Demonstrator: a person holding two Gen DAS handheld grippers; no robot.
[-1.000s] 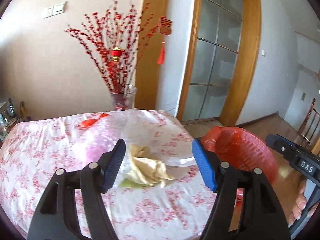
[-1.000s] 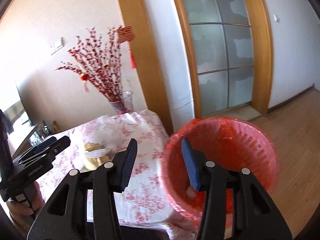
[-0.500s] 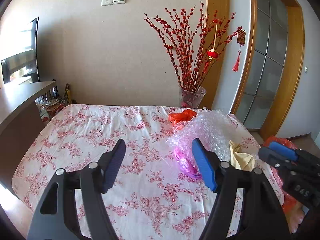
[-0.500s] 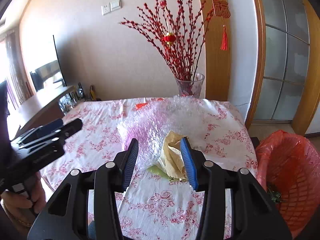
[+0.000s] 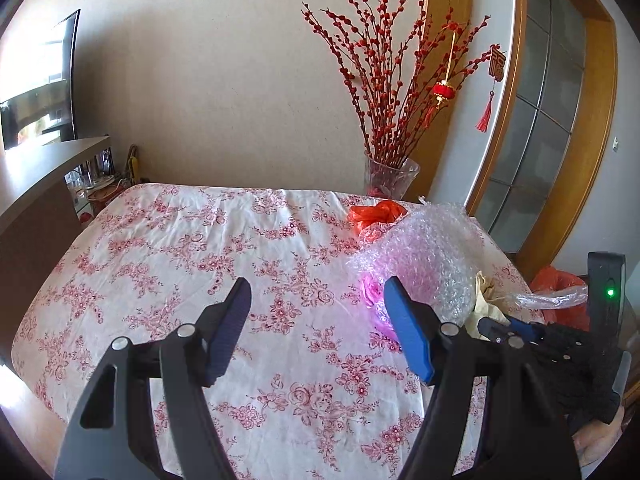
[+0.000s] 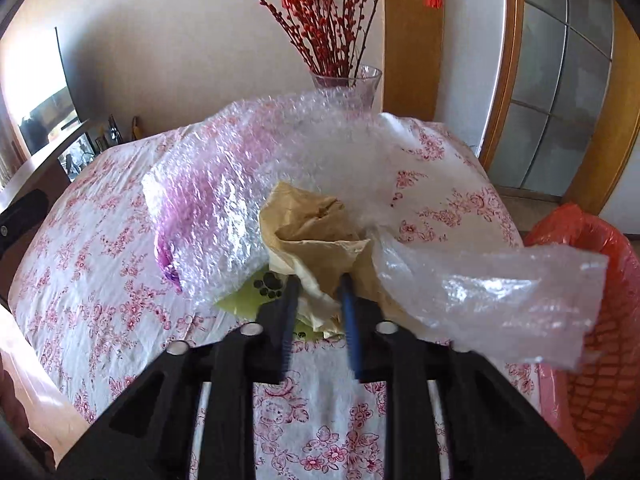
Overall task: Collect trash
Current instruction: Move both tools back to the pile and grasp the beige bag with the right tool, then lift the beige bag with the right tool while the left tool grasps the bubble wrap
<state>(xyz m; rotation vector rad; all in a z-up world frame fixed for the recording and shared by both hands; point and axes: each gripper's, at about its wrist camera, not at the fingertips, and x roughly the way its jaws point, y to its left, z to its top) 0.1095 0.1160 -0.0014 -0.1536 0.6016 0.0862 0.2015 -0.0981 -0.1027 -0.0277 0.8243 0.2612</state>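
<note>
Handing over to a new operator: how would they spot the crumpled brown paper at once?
Find the floral tablecloth, then the big bubble wrap heap near its right edge. The crumpled brown paper sits against it, pinched by the right gripper; it is the only tan, opaque piece there.

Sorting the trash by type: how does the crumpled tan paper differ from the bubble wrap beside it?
The tan paper is opaque; the bubble wrap is see-through, tinted pink. The paper is the smaller heap, the wrap the larger. The right gripper is shut on the paper; nothing holds the wrap. Both lie crumpled on the floral tablecloth.
</note>
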